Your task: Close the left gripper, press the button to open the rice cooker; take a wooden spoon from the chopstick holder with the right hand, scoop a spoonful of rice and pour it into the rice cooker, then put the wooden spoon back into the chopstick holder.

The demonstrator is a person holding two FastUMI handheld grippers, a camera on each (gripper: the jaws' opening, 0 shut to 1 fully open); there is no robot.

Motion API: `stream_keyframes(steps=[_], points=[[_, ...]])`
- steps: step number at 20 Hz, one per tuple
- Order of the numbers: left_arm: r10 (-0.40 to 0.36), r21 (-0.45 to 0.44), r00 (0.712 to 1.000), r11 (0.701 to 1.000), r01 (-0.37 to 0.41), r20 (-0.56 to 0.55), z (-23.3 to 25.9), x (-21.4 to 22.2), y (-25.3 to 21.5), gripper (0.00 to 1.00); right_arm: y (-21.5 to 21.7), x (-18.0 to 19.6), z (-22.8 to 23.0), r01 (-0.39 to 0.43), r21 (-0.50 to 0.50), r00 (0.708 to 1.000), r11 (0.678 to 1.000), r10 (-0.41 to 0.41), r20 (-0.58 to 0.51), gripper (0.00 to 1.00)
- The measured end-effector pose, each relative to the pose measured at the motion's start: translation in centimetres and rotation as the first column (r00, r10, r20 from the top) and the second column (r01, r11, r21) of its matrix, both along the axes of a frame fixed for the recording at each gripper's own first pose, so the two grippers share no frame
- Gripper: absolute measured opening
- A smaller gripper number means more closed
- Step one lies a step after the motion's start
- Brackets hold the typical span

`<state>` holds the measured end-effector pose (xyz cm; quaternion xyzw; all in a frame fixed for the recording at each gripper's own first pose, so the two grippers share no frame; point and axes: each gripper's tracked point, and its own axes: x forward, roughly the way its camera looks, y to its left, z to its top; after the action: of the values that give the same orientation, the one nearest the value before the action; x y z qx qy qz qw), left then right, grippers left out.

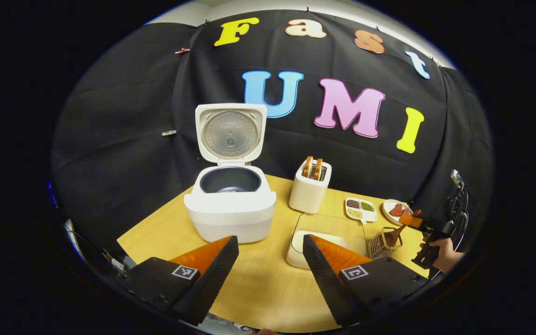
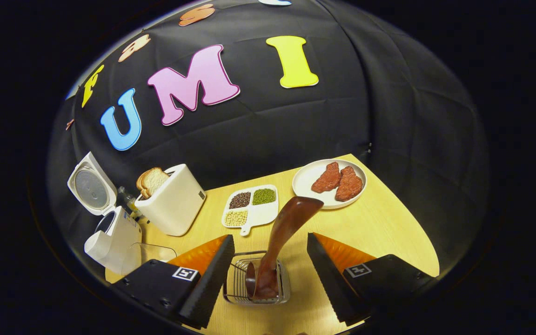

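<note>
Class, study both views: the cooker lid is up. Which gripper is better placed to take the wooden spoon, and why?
The right gripper: open, its fingers flank the wooden spoon standing in the chopstick holder. The left gripper faces the open rice cooker.

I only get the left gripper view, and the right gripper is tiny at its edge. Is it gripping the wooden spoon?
Observer: No. In the right gripper view the right gripper is open, one finger on each side of the wooden spoon, neither touching it.
Operator: So where is the spoon resting?
Observer: Its lower end stands inside the wire chopstick holder, and its upper end leans toward the plate.
</note>
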<state>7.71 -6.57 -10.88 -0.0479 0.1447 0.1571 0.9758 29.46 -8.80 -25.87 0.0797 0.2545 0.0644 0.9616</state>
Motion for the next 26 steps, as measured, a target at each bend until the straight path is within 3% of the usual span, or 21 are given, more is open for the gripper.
stream_keyframes(steps=[5, 7, 8, 11, 13, 15, 16, 18, 25, 26], points=[[0.000, -0.040, 1.000, 0.999, -0.001, -0.021, -1.5, -0.4, -1.6, 0.96, 0.1, 2.1, -1.6, -0.012, 0.015, 1.000, 1.000, 0.013, -0.025, 0.95], [-0.006, -0.041, 1.000, 0.999, 0.005, -0.026, -1.9, -0.7, -2.1, 0.96, 0.3, 2.6, -1.6, -0.006, 0.034, 1.000, 0.999, 0.007, -0.023, 0.82], [-0.009, -0.040, 0.999, 0.999, 0.007, -0.032, -2.1, -0.7, -2.3, 0.96, 0.6, 2.8, -1.5, -0.013, 0.054, 1.000, 0.998, 0.014, -0.020, 0.66], [-0.009, -0.046, 0.999, 0.999, 0.007, -0.046, -2.9, -0.9, -2.3, 0.96, 0.8, 2.5, -2.1, -0.016, 0.073, 0.999, 0.997, 0.020, -0.042, 0.59], [-0.012, -0.053, 0.999, 0.999, 0.010, -0.039, -2.9, -1.0, -2.5, 0.96, 0.7, 2.8, -2.0, 0.002, 0.064, 0.999, 0.998, 0.001, -0.043, 0.19], [-0.011, -0.045, 1.000, 0.999, 0.010, -0.029, -2.8, -1.3, -2.3, 0.96, 0.2, 2.4, -2.0, 0.021, 0.069, 0.998, 0.997, -0.017, -0.067, 0.19], [-0.009, -0.040, 1.000, 0.999, 0.008, -0.026, -2.8, -1.5, -2.1, 0.96, 0.4, 2.0, -1.8, 0.027, 0.086, 0.996, 0.996, -0.019, -0.086, 0.24], [0.001, -0.038, 1.000, 0.999, -0.002, -0.021, -3.1, -2.2, -1.7, 0.96, 0.8, 1.9, -1.5, 0.025, 0.084, 0.996, 0.996, -0.018, -0.083, 0.19], [0.034, -0.069, 0.999, 0.997, -0.034, 0.000, -3.2, -4.1, 0.3, 0.96, 2.4, 0.9, 4.6, -0.016, 0.023, 0.998, 1.000, 0.014, 0.066, 0.16], [0.035, -0.072, 0.999, 0.997, -0.035, 0.007, -3.0, -4.2, 0.7, 0.96, 2.7, 0.8, 5.5, -0.021, 0.016, 0.996, 1.000, 0.019, 0.083, 0.12]])
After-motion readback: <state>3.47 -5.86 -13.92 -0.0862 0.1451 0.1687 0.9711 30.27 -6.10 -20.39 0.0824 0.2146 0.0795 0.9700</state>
